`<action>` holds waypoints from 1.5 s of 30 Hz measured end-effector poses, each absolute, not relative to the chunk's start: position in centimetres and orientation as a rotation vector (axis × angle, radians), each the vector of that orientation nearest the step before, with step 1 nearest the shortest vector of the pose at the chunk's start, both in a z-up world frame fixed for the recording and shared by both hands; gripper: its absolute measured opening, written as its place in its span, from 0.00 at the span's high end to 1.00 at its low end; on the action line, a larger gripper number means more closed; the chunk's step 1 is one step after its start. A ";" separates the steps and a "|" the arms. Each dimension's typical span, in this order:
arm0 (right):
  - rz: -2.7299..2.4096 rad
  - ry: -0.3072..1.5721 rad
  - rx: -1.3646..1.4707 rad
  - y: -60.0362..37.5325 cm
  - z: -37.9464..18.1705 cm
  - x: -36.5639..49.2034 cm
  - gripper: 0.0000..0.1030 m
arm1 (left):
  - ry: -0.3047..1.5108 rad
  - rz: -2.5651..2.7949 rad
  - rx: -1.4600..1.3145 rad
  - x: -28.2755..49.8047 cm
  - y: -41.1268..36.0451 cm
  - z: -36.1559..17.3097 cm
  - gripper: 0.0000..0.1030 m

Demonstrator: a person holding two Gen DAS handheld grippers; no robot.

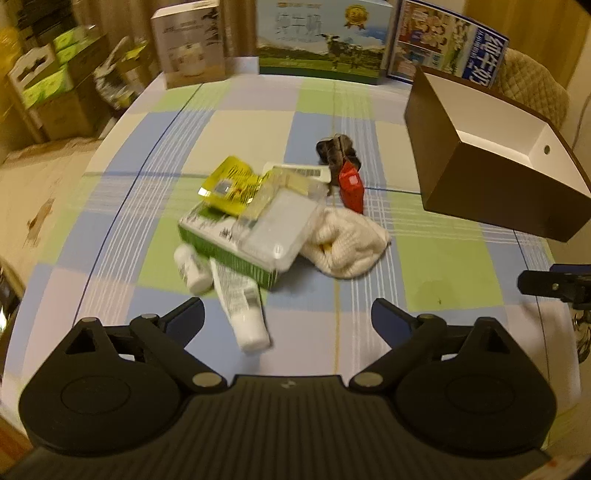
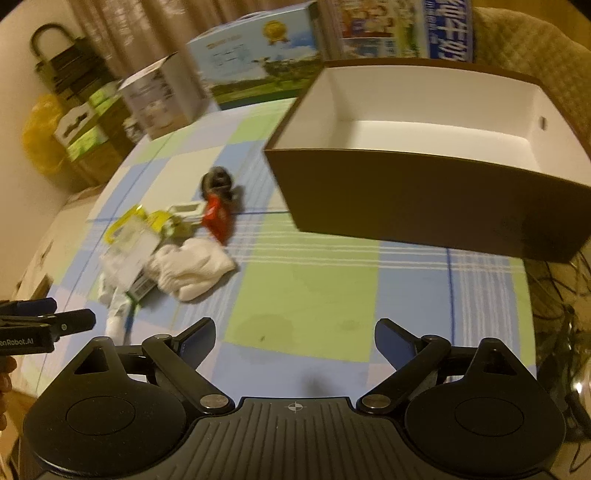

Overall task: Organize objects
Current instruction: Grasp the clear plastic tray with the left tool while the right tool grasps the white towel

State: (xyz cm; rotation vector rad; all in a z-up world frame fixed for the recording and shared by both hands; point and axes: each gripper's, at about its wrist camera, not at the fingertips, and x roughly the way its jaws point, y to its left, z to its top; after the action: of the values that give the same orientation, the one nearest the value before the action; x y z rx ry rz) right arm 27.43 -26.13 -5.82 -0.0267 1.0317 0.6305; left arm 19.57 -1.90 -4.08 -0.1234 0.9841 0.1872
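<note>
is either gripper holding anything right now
No. The left gripper and the right gripper are both open, with nothing between their fingers.

Looks like a home, prob a dining or living rm — table (image 1: 258, 110) under a blue/green checked cloth, quilted chair back (image 1: 532, 81) behind it, curtains (image 2: 122, 33) at the rear. Milk cartons (image 1: 321, 37) and an appliance box (image 1: 190, 44) parked along the far edge, stacked green boxes (image 1: 55, 74) on the floor — household clutter, warm indoor light.

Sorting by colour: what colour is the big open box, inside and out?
Brown outside, white inside; the big open box shows best in the right wrist view.
</note>
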 end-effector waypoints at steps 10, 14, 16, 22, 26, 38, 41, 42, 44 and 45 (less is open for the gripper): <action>0.363 1.043 0.102 -27.9 -6.0 27.4 0.12 | 0.988 0.010 0.008 25.5 1.0 -5.6 0.14; 0.288 1.049 0.142 -28.0 -6.1 26.7 0.12 | 1.000 -0.058 0.054 27.6 1.8 -6.8 0.20; 0.257 1.053 0.148 -27.9 -6.3 26.3 0.12 | 1.009 -0.082 0.066 28.6 2.2 -7.2 0.23; 0.189 1.066 0.173 -27.5 -6.7 25.9 0.12 | 1.030 -0.163 0.100 30.0 2.9 -8.2 0.30; 0.175 1.060 0.170 -26.6 -6.7 26.0 0.12 | 1.042 -0.212 0.110 30.5 3.2 -8.8 0.38; 0.315 1.009 0.117 -21.6 -6.5 26.0 0.13 | 0.982 -0.265 0.076 29.6 4.7 -7.7 0.49; 0.402 0.991 0.071 -19.3 -6.5 25.9 0.13 | 0.963 -0.227 0.049 28.7 5.9 -6.7 0.49; 0.435 0.983 0.051 -18.4 -6.6 25.8 0.14 | 0.959 -0.214 0.034 28.5 6.4 -6.4 0.49; 0.501 0.972 0.008 -16.7 -6.7 25.6 0.15 | 0.950 -0.189 0.004 27.8 7.6 -5.7 0.49; 0.542 0.966 -0.020 -15.7 -6.8 25.4 0.17 | 0.945 -0.177 -0.003 27.5 8.1 -5.5 0.49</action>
State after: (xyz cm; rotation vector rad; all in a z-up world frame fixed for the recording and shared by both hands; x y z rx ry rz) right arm 25.39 -15.67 -6.83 -0.0196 0.9660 0.5416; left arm 27.48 8.09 -5.48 -0.0030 0.9452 -0.1770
